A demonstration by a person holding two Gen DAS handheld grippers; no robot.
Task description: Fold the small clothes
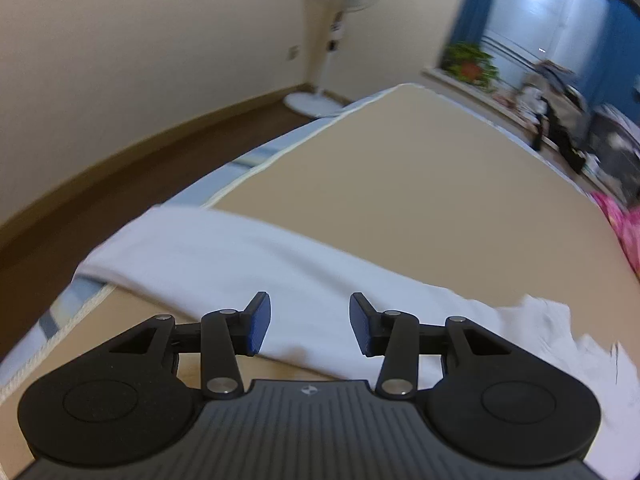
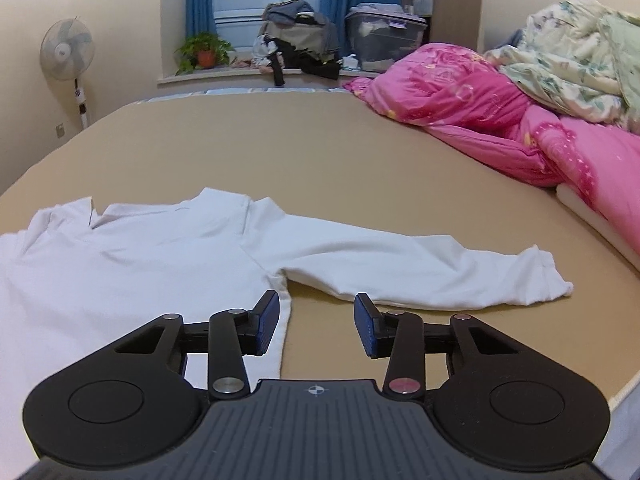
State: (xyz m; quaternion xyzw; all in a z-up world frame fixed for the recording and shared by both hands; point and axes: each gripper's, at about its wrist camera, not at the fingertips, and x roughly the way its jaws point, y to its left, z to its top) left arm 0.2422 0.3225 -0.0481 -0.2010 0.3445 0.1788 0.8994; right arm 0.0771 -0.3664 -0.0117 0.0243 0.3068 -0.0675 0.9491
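A white long-sleeved shirt [image 2: 132,248] lies spread flat on the tan bed sheet [image 2: 320,152], collar away from me, its right sleeve [image 2: 420,272] stretched out to the right. My right gripper [image 2: 316,328] is open and empty, just above the shirt's right side edge below the armpit. In the left wrist view, the shirt's left sleeve [image 1: 224,256] lies across the bed's near left corner, its cuff reaching the bed edge. My left gripper [image 1: 310,328] is open and empty, hovering over that sleeve.
A pink quilt [image 2: 500,120] and a floral quilt [image 2: 580,64] are piled on the bed's right side. A standing fan [image 2: 68,56] is at the left wall. A windowsill beyond the bed holds a plant [image 2: 204,52], bags and a plastic bin [image 2: 384,40]. The bed's left edge [image 1: 256,164] drops to brown floor.
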